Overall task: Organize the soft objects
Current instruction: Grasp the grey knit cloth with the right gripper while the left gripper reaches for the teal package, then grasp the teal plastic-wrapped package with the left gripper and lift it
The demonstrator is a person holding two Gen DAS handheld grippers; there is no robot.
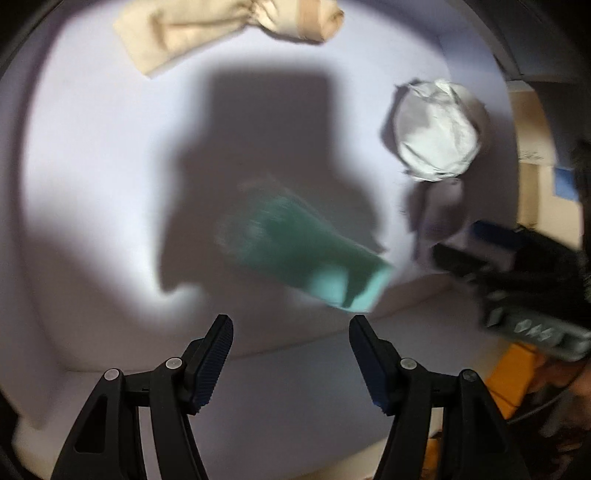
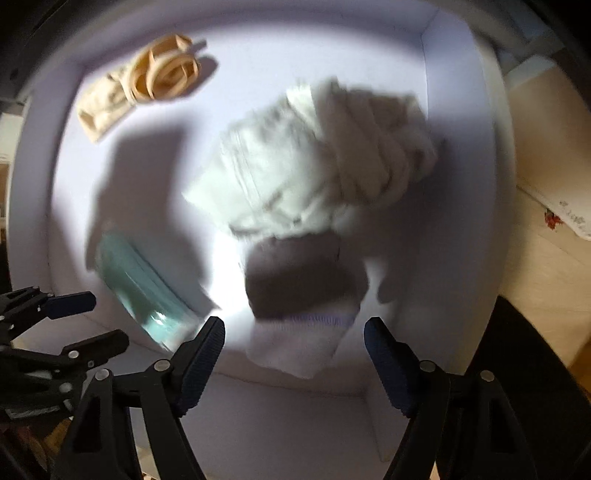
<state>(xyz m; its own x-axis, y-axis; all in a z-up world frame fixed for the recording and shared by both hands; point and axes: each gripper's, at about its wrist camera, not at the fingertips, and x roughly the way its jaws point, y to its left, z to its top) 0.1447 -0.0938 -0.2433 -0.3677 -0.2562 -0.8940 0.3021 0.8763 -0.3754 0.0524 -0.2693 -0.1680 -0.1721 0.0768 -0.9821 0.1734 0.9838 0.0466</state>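
White walls and floor of a shallow box [image 1: 92,206] fill both wrist views, lit from above so that the tools cast hard shadows. Left gripper [image 1: 291,325]: jaws parted about halfway, nothing between them; a teal sock [image 1: 306,251] lies just ahead of its fingertips, blurred. Further ahead and to its left rests a beige rolled sock [image 1: 221,33]; ahead and to its right sits a white bundled cloth [image 1: 436,129]. Right gripper [image 2: 293,328]: jaws likewise apart and empty, poised directly over a white-and-grey sock [image 2: 299,295], the bundle just beyond. Both tools point steeply downward, presumably because the soft items are being dropped into or arranged inside the box, spaced apart, not piled.
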